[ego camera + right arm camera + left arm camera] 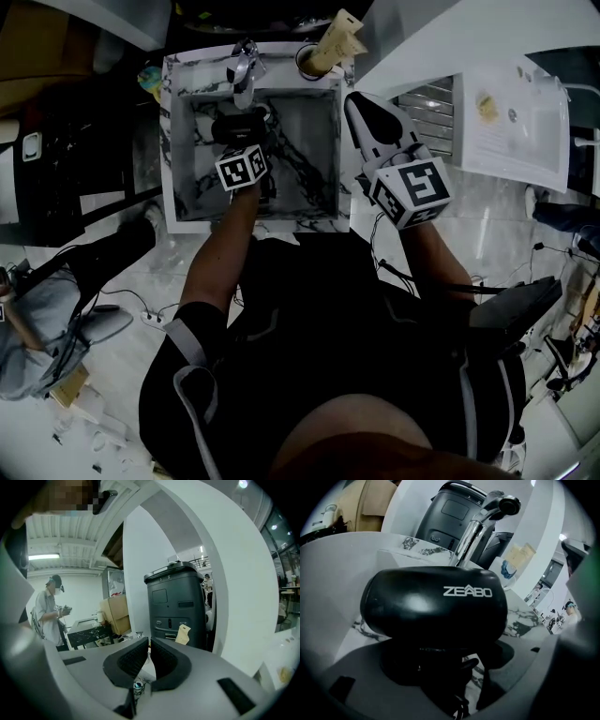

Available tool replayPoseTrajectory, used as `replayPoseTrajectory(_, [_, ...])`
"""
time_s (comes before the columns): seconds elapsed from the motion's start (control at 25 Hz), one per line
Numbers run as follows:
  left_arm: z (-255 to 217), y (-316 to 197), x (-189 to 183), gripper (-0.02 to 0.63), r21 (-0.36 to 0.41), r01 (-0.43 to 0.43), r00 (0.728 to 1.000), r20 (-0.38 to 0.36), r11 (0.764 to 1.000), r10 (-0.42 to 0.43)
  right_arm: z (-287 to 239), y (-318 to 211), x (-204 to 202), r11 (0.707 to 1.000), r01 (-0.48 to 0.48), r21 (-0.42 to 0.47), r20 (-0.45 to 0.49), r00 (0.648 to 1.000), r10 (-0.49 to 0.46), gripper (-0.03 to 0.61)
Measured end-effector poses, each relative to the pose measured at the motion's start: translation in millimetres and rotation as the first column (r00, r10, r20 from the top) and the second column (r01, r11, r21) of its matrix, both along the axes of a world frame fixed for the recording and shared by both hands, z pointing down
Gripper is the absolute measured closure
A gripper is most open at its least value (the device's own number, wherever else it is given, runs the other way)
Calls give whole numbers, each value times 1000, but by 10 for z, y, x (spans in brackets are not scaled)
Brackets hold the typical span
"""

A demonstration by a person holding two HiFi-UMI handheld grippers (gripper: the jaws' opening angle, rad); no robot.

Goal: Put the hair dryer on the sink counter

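Note:
A black hair dryer (239,125) marked ZEABO hangs over the square basin of the marble sink counter (178,141). My left gripper (246,150) is shut on it from below. In the left gripper view the hair dryer (433,603) fills the middle, and the left gripper (445,660) clamps the dark part under its barrel. The chrome faucet (476,527) rises right behind it. My right gripper (358,101) is held up just right of the sink. In its own view the right gripper (149,641) has its jaws shut with nothing between them.
The faucet (242,67) stands on the sink's far rim, with a cup holding a tan packet (333,45) to its right. A dark bin (176,606) and a white column stand ahead of the right gripper. A person (49,611) stands far left. Cables lie on the floor.

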State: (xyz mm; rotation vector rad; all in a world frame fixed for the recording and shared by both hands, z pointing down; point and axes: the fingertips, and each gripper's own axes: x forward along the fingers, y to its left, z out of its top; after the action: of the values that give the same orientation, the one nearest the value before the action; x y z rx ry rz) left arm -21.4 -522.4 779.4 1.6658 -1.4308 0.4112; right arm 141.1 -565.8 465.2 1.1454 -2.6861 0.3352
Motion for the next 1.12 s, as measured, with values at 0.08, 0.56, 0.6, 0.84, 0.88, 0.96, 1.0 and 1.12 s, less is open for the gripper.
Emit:
replayPoseTrajectory(0.08, [78, 2, 10, 262, -19, -5, 1000, 4, 1000, 5, 24, 2, -10, 1000, 5, -4, 0, 1000, -5, 549])
replayPoseTrajectory(0.56, [217, -67, 90, 262, -72, -74, 995, 62, 995, 78, 109, 37, 28, 1000, 9, -21, -7, 1000, -9, 549])
replayPoseTrajectory(0.6, [231, -75, 95, 262, -75, -76, 995, 63, 994, 81, 110, 42, 33, 1000, 10, -21, -9, 1000, -10, 549])
replayPoseTrajectory(0.84, [312, -111, 113, 262, -93, -78, 994, 72, 993, 85, 132, 64, 93, 1000, 0, -26, -14, 1000, -1, 549])
replayPoseTrajectory(0.88, [309, -117, 129, 262, -94, -85, 993, 75, 992, 92, 149, 72, 102, 999, -2, -33, -19, 1000, 1, 549])
replayPoseTrajectory(0.96, [290, -132, 157, 262, -100, -94, 991, 84, 991, 102, 186, 89, 108, 999, -5, -46, -33, 999, 3, 549])
replayPoseTrajectory(1.0, [308, -135, 163, 262, -107, -98, 990, 89, 989, 107, 197, 98, 102, 999, -4, -48, -36, 999, 3, 549])
replayPoseTrajectory(1.12, [408, -131, 160, 265, -126, -116, 986, 104, 985, 130, 191, 111, 72, 999, -2, -35, -28, 1000, 1, 549])
